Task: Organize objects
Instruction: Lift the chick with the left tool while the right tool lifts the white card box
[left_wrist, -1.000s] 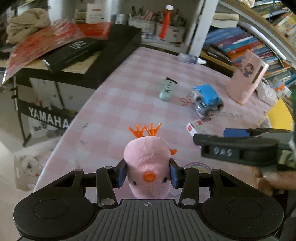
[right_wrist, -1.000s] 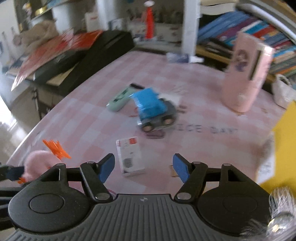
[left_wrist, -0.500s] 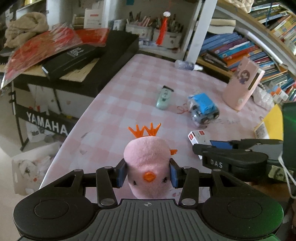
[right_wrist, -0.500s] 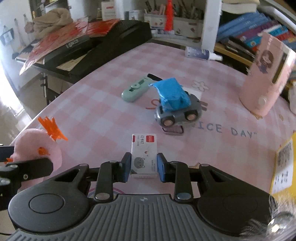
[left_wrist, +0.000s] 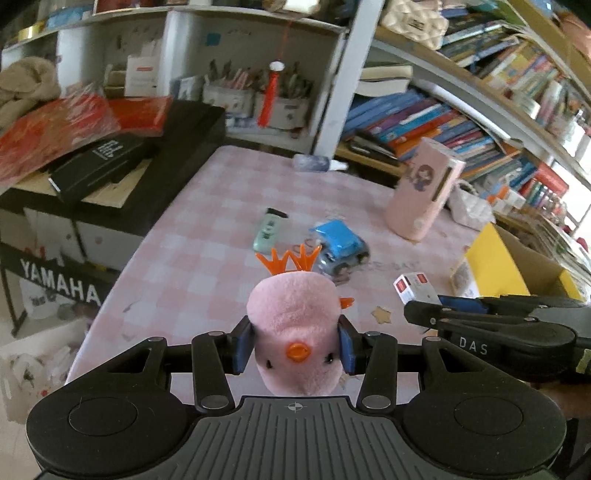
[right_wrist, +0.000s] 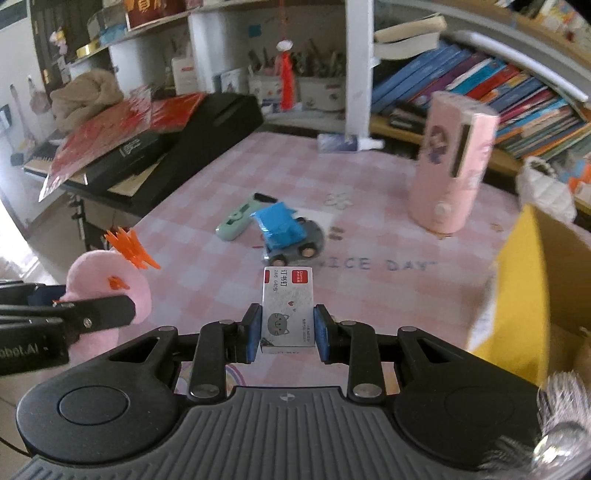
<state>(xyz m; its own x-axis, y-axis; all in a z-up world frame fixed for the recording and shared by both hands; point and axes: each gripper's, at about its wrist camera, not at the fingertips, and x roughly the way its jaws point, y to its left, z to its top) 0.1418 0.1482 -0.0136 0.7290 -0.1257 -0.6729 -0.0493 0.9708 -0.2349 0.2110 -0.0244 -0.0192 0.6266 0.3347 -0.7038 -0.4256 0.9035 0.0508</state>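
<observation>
We hold a small white staple box (right_wrist: 287, 308) in our right gripper (right_wrist: 287, 334), blue pads clamped on its long sides, so its long axis runs away from us along the fingers, the red label at the far end. It hangs clear above the pink checked tablecloth (right_wrist: 207, 206). Our left gripper (left_wrist: 295, 349) is clenched on a pink plush chick (left_wrist: 295, 332), orange crest up, beak facing the camera. Beyond on the table lie a blue toy car (right_wrist: 286, 230), a mint-green utility knife (right_wrist: 240, 218) and an upright pink case (right_wrist: 452, 166). A yellow cardboard box (right_wrist: 524, 277) stands at the right; bookshelves (right_wrist: 480, 85) and a black Yamaha keyboard (left_wrist: 147, 155) ring the room.
</observation>
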